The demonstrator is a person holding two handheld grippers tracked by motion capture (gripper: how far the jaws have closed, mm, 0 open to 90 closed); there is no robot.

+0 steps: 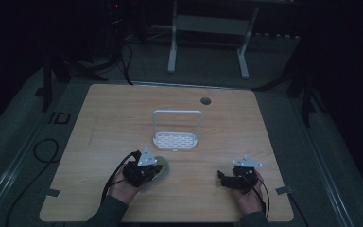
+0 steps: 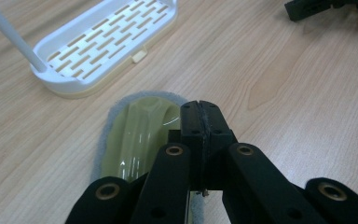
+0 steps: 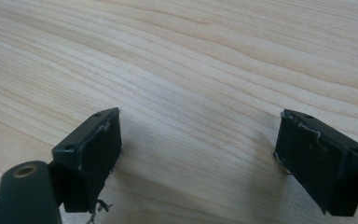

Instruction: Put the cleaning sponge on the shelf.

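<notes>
Both left fingers pressed together over scrubber; right fingers wide apart

Pale green scrubber flat beside rack

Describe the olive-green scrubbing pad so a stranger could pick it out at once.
Start at the wooden table and find the white slotted rack with its tall loop handle near the middle. Just in front of it, on the person's left, lies the olive-green scrubbing pad, under the closed left claw. It alone is low, oval and glossy green with a grey fuzzy rim.
</notes>
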